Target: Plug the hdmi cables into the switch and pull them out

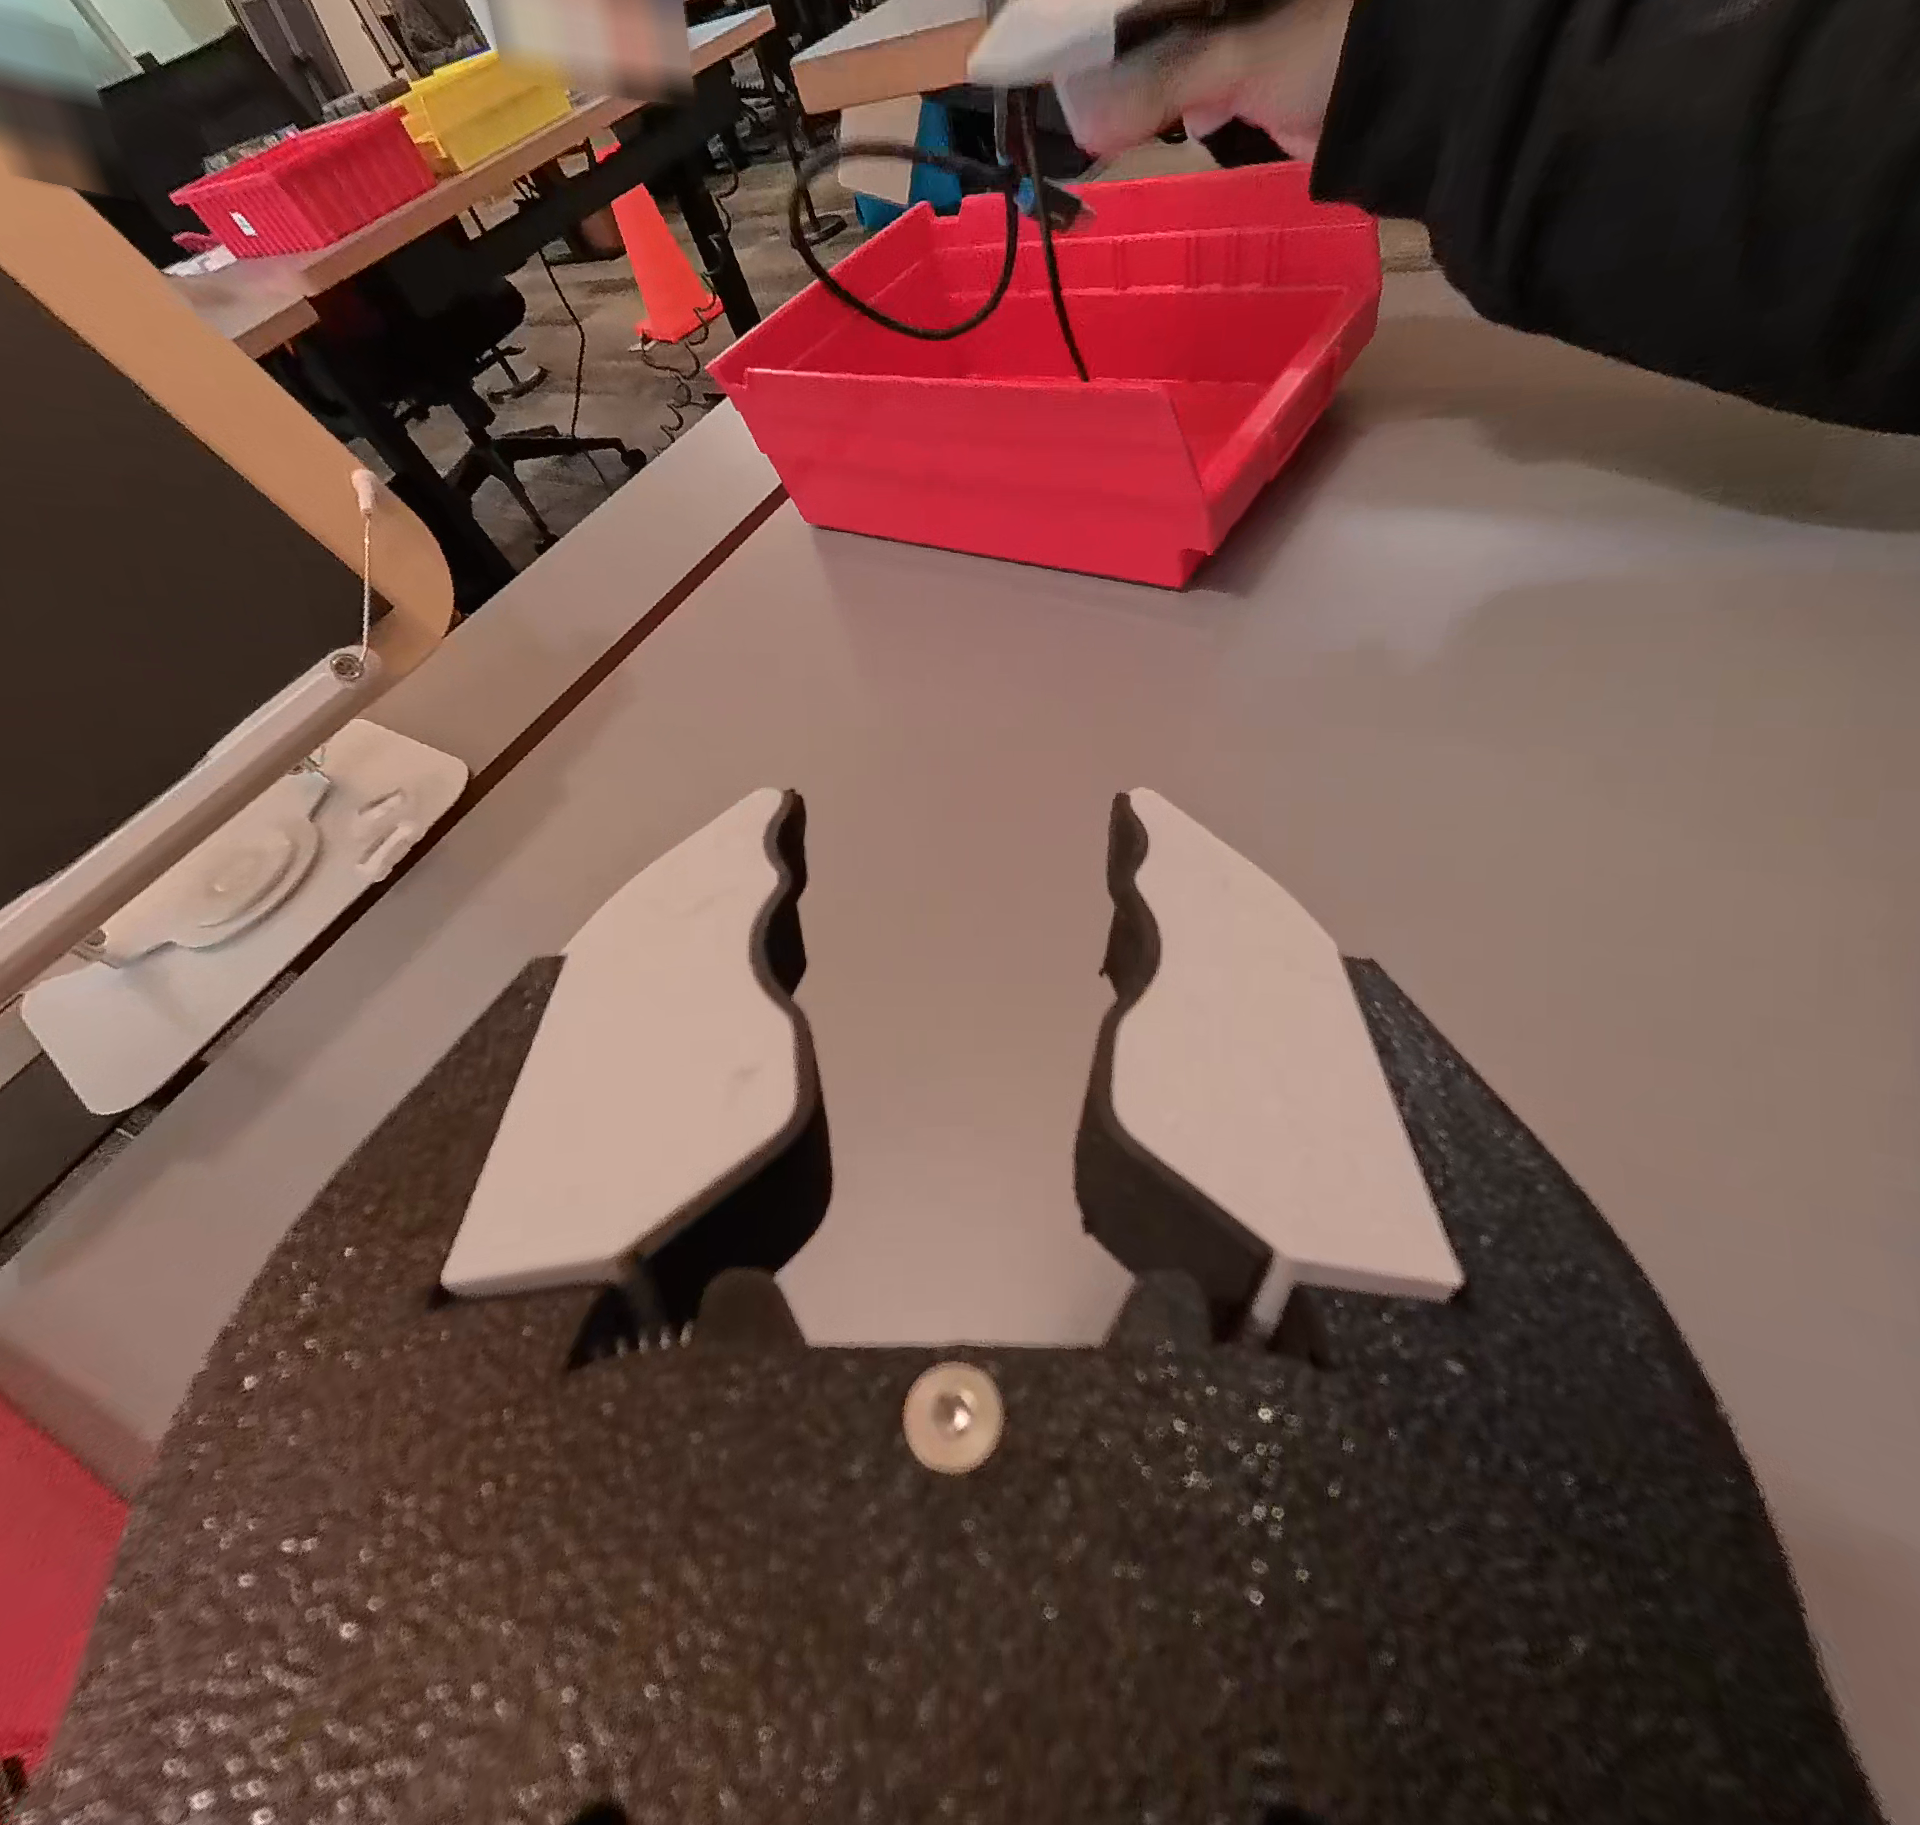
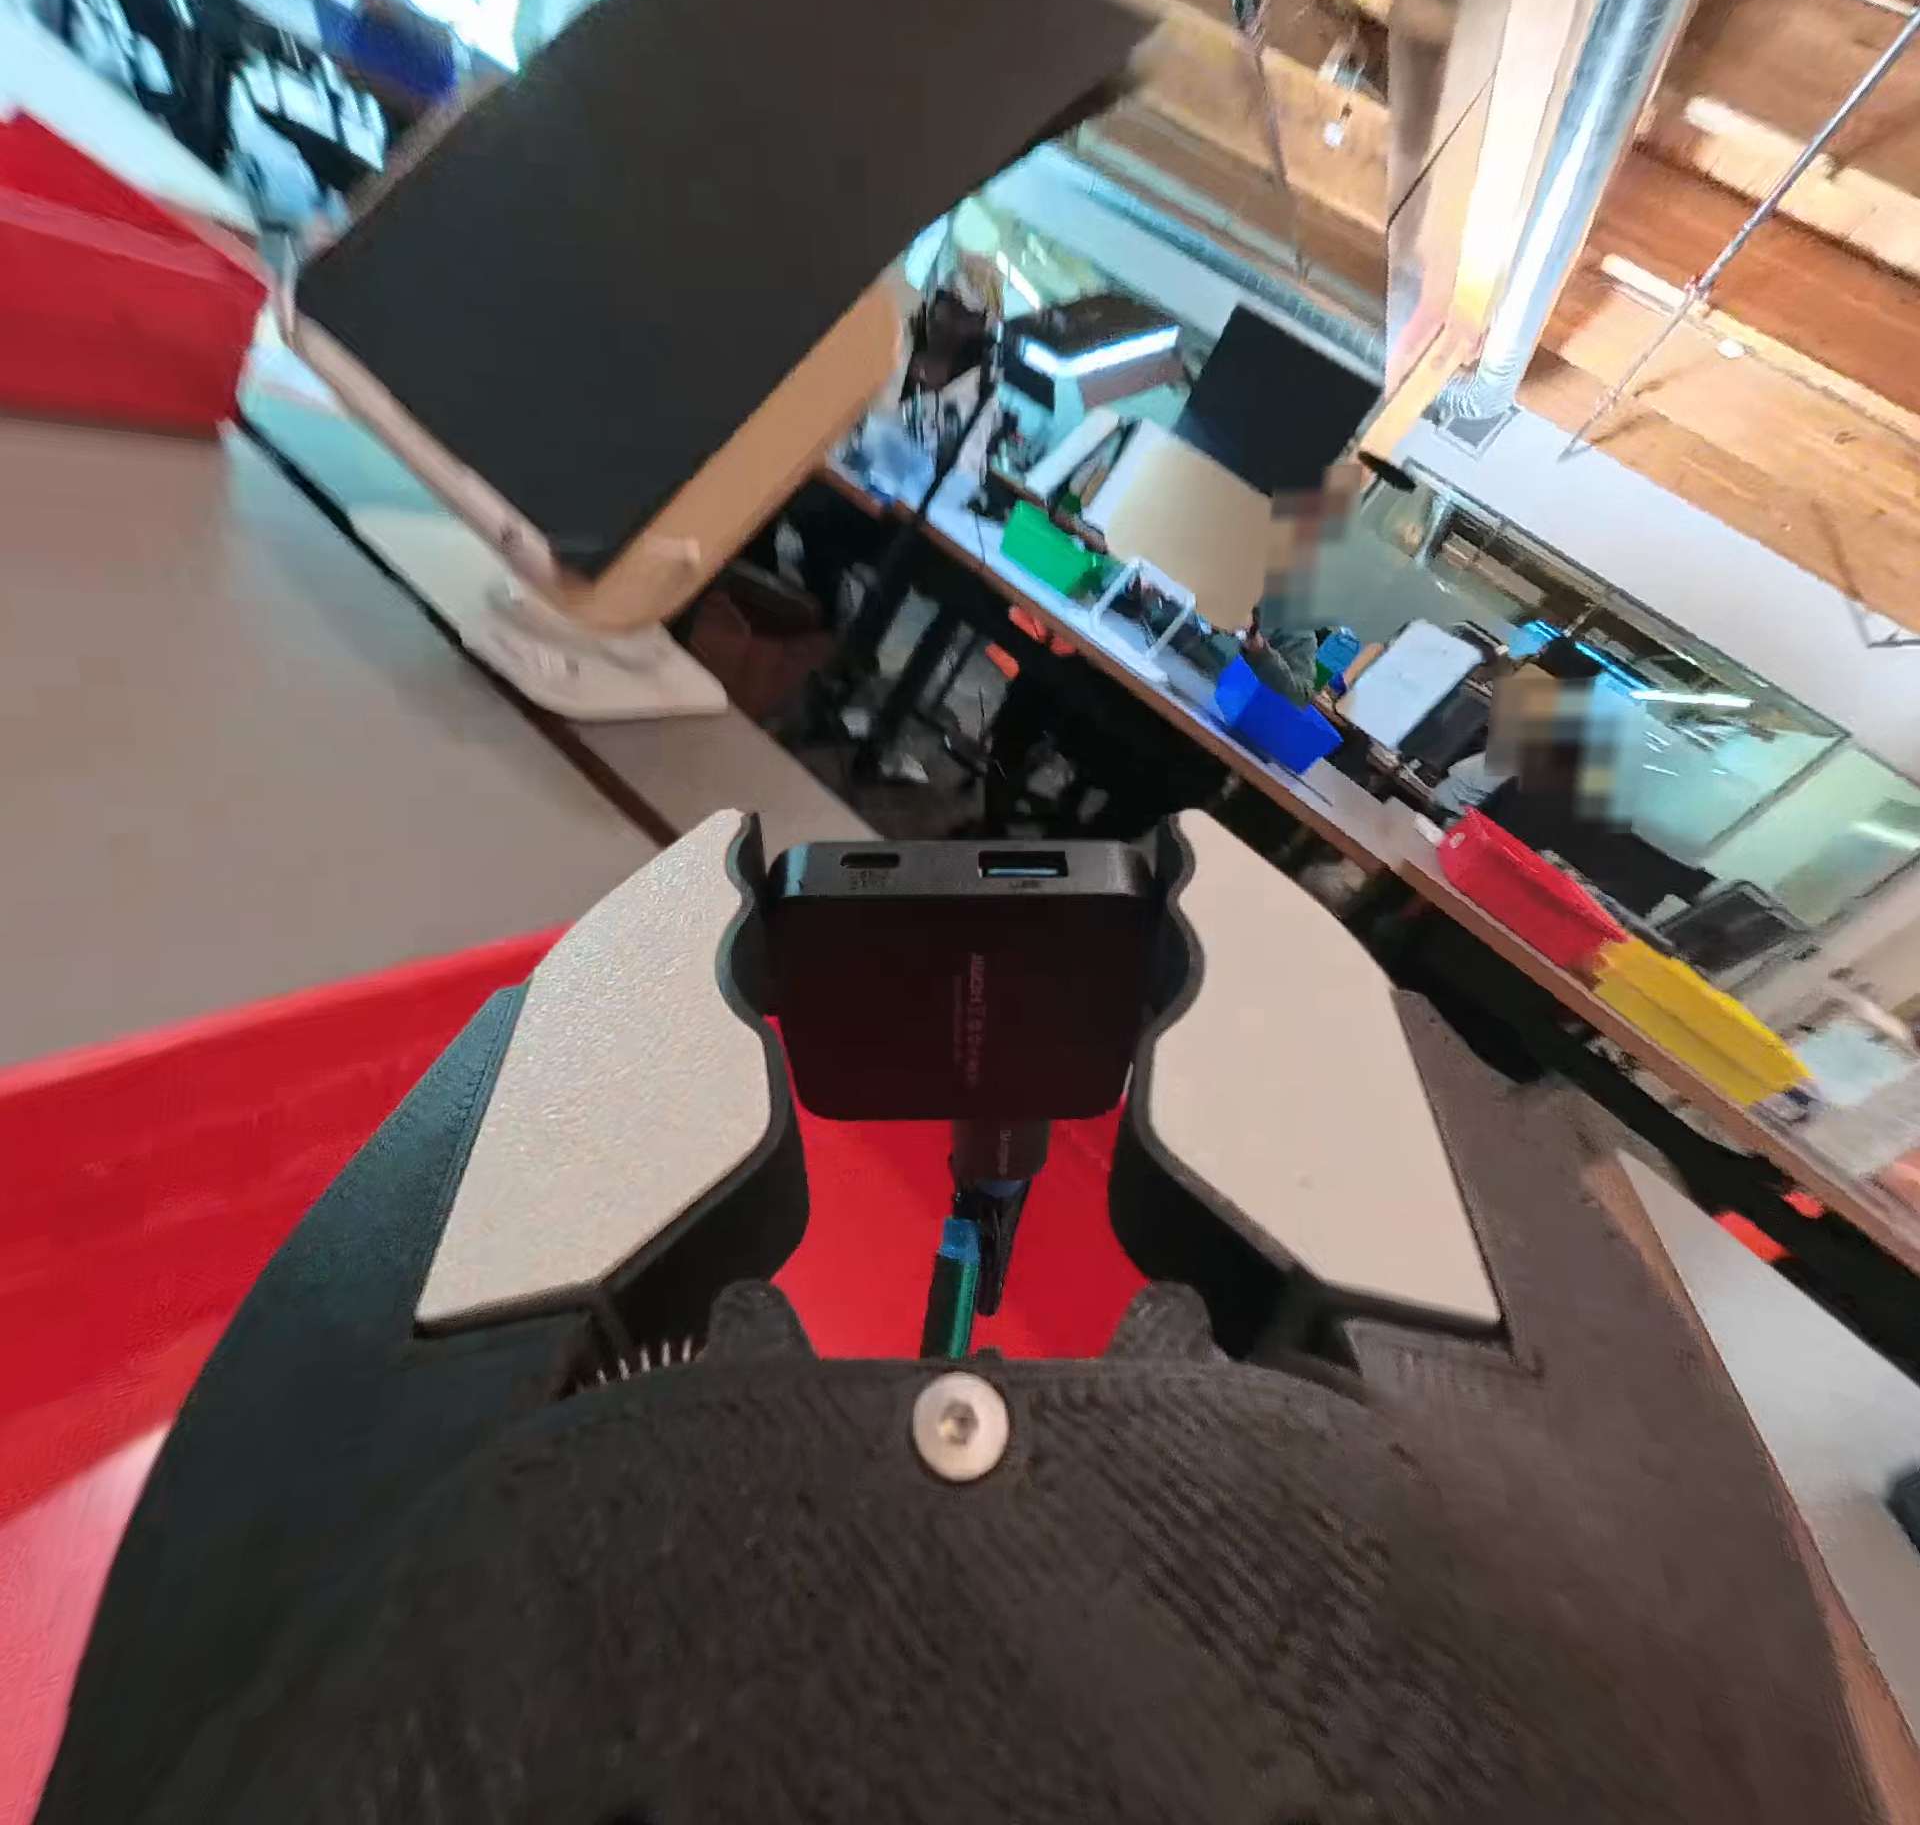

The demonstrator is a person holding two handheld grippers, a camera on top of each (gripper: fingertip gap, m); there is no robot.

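- Switch (image 2: 956,986): we log a small, flat black box with rounded corners. Two ports show on the edge facing away from the camera. Faint print sits on its top face.
- Cable (image 2: 954,1297): we note a dark lead leaving the switch's near end, with a blue band on it just below the plug. In the left wrist view the cable (image 1: 914,248) hangs in a black loop down into the bin.
- Right gripper (image 2: 956,902): we find its fingers clamped on the switch's two sides, holding it above the red bin (image 2: 208,1152). The view is tilted steeply.
- Left gripper (image 1: 956,830): we find its fingers spread apart, holding nothing, low over the grey table (image 1: 1143,736) and aimed at the bin (image 1: 997,445).
- Left wrist view only: we see the right gripper (image 1: 1081,19) from outside, blurred, raised above the bin's far side, with a black sleeve (image 1: 1642,144) reaching in from the right. The bin's divided inside shows here too. An orange cone (image 1: 665,258) stands on the floor behind.
- Right wrist view only: we see the switch's ports and print. A tilted dark panel (image 2: 675,248) fills the upper left.
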